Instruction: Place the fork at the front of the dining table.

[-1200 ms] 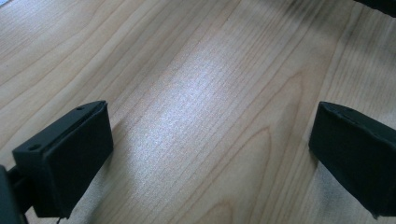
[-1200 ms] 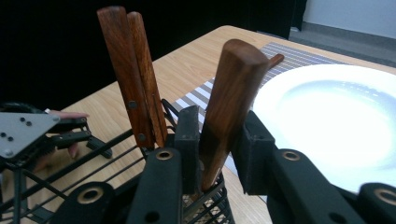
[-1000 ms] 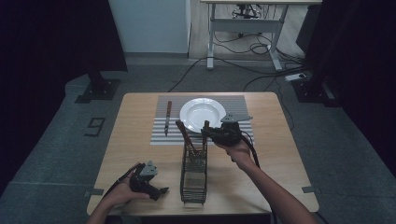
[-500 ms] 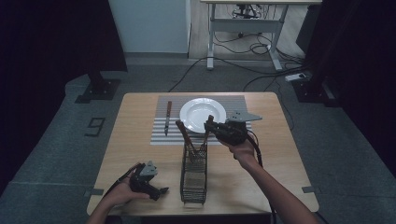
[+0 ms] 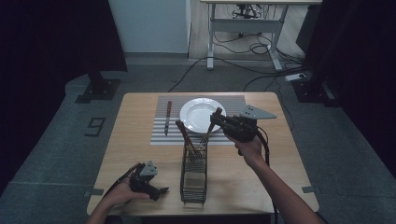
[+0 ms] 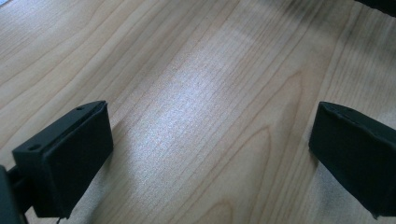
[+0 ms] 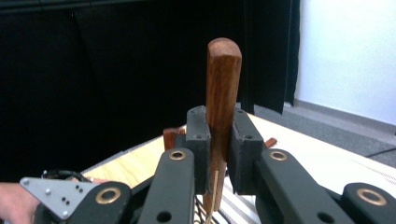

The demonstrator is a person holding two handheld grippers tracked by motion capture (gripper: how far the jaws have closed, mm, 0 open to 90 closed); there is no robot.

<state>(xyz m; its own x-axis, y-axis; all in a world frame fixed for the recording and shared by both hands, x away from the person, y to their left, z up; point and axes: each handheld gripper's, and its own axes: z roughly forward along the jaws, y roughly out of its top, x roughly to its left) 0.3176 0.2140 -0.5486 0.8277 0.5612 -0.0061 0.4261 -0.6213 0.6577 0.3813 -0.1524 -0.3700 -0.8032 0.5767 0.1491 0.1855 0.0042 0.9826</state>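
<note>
Above the wire caddy (image 5: pixel 194 173) on the table (image 5: pixel 280 154), the right tongs (image 7: pixel 219 135) are clamping a light, stiff fork (image 5: pixel 205 137) by its smooth wooden handle while the left tongs (image 6: pixel 210 154) are resting wide.

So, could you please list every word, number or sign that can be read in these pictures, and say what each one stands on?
"9": a single dark figure on the grey carpeted floor, left of the light wooden table; it could also be read as a 6.
No other text shows: the white round plate and the black wire cutlery basket carry none.
</note>
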